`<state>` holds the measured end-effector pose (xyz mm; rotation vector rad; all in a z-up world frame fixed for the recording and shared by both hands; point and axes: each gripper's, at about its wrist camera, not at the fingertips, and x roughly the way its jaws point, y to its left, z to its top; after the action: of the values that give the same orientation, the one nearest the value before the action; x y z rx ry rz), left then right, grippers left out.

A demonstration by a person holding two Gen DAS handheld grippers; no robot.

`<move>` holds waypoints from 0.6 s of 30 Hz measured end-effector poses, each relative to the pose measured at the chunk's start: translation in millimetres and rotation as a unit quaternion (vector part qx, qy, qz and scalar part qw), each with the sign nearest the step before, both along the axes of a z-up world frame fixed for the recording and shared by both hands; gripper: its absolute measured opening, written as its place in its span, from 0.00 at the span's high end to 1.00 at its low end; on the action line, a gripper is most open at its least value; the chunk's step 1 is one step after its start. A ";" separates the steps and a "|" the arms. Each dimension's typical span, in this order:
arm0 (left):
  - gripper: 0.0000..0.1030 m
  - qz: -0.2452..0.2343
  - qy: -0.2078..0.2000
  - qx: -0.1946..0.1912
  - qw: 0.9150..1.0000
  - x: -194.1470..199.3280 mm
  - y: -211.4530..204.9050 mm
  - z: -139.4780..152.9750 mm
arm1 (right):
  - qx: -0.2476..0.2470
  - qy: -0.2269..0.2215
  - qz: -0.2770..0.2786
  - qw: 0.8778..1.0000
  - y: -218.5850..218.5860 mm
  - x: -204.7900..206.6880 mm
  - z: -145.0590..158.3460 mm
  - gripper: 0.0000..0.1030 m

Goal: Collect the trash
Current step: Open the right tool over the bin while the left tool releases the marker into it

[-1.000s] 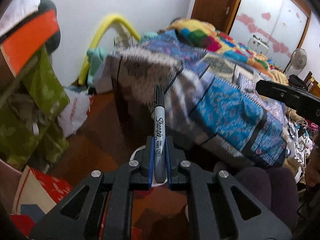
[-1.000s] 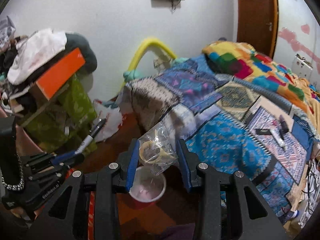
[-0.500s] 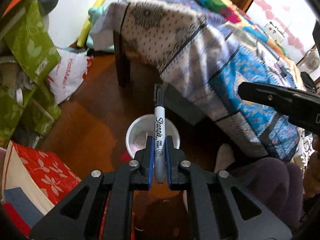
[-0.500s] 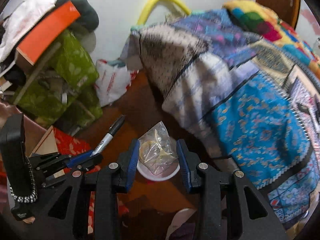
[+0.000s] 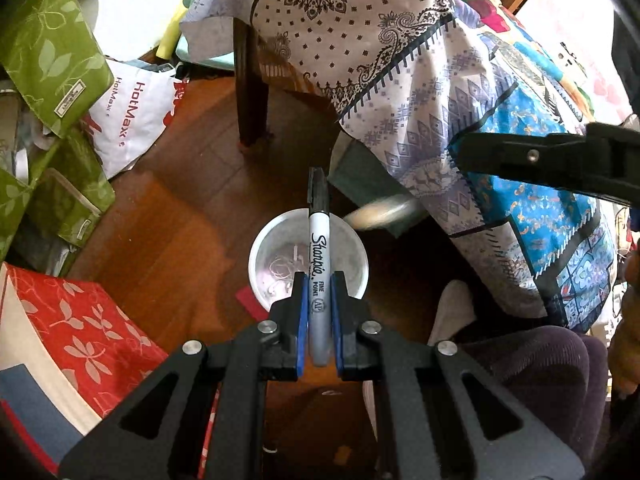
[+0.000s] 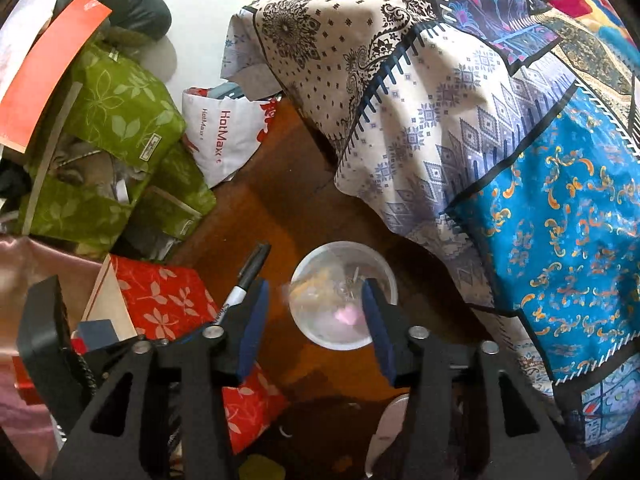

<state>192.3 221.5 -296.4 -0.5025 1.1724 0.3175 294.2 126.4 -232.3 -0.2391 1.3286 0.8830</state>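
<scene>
Both grippers point steeply down. The left gripper clamps a grey, black-capped cylindrical marker; the right gripper's jaws are opening above a round white plastic bin, a blurred, seemingly clear bag beneath them.

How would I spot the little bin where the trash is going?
Find the bed draped in a patchwork quilt; on the brown wooden floor beside its corner stands a small round white plastic cup. It is the only open, round container there, while its neighbours are green leaf-print bags and a red floral box.
</scene>
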 end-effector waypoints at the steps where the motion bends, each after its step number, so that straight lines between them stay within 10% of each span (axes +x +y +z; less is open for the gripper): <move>1: 0.91 -0.001 0.001 0.001 1.000 1.6 0.7 -0.9 | 0.000 -0.005 0.002 1.000 -0.2 -1.0 1.7 0.52; 18: 0.67 -0.027 0.003 0.029 0.999 17.6 -17.3 18.1 | -0.005 -0.063 0.008 0.998 -33.0 -2.5 31.1 0.52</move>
<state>209.9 204.2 -278.3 -0.4195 1.1781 0.3054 291.7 93.4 -201.1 -0.3091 1.2152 0.8617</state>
